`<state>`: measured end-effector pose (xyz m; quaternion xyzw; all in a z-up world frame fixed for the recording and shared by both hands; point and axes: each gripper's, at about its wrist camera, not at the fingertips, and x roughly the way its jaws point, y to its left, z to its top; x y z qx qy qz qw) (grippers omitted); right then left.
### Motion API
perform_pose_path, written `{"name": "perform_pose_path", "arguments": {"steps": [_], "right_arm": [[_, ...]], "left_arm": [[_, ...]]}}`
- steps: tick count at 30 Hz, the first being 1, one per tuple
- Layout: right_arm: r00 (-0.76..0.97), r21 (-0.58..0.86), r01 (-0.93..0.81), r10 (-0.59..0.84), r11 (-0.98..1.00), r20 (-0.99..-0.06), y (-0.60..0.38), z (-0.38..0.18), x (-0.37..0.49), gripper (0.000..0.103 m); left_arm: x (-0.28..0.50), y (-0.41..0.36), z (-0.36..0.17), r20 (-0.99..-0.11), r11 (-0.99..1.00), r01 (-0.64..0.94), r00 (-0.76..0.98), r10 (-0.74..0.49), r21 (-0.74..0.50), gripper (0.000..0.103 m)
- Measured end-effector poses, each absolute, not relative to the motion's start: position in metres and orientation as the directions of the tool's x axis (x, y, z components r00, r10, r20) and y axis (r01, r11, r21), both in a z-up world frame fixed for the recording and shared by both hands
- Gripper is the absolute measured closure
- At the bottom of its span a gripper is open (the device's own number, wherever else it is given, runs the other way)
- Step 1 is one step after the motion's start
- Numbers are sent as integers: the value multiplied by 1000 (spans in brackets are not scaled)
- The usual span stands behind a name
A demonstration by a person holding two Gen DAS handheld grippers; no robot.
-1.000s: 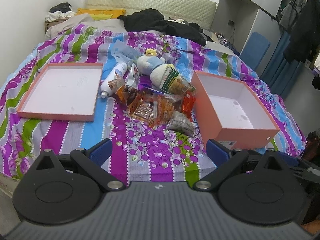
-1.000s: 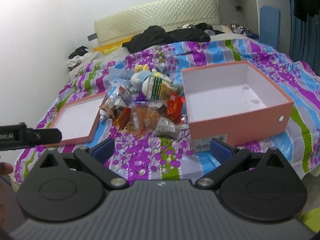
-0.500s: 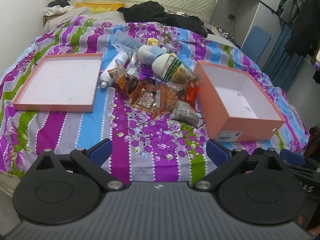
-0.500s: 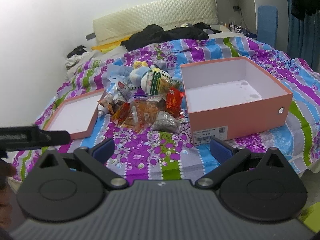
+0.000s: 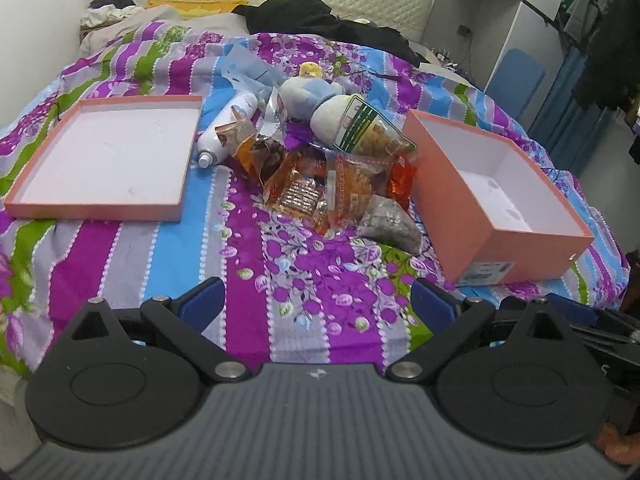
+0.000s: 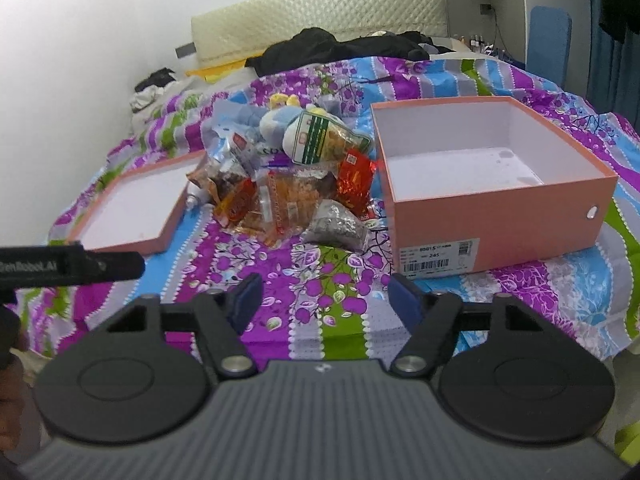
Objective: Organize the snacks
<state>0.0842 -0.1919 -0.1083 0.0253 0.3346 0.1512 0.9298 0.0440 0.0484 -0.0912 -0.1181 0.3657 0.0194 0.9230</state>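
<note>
A pile of snack packets (image 5: 320,184) lies mid-bed between a shallow pink box lid (image 5: 108,152) on the left and a deep pink box (image 5: 492,192) on the right. The pile holds orange packets, a grey packet (image 5: 390,224), a green-labelled bag (image 5: 366,132), a white bottle (image 5: 226,130) and a blue plush toy (image 5: 308,94). My left gripper (image 5: 316,304) is open and empty, short of the pile. My right gripper (image 6: 324,300) is open and empty, near the bed's front edge; the pile (image 6: 288,196) and the box (image 6: 492,184) lie ahead.
The bed has a striped floral cover (image 5: 132,252). Black clothes (image 5: 320,20) lie by the padded headboard. A wardrobe and a blue chair (image 5: 516,80) stand at the right. The left tool's black bar (image 6: 68,268) shows at the right view's left edge.
Both grippers have moved forward toward the bed, so pile and boxes look nearer. The right gripper's fingers stand closer together than before. Nothing on the bed has moved.
</note>
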Motion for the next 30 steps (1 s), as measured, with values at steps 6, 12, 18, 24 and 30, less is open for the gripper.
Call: {"name": "perform_pose_path", "arguments": {"steps": [6,12,18,24,30], "right_arm": [[761,36,-304,266,952,-592,-168,-124,105,36],[768,-51,-376,280,925,-576,-142,-145,137,36],[782,-200,-441,265,875,-564,-110,-170,175,38],[794,-372,-464,191,804,-577,-85,-193,209,38],[787,-477,-490,135,730,-602,-70,-212,235,39]], "left_arm": [[82,64,-118,-695,969,-116,715,-70,-217,3],[124,82,-161,-693,960,-100,712,-115,-262,3],[167,109,-195,-685,956,-99,717,-125,-278,3],[209,121,-216,-668,953,-69,728,-154,-296,11],[245,127,-234,-651,951,-40,738,-177,-305,32]]}}
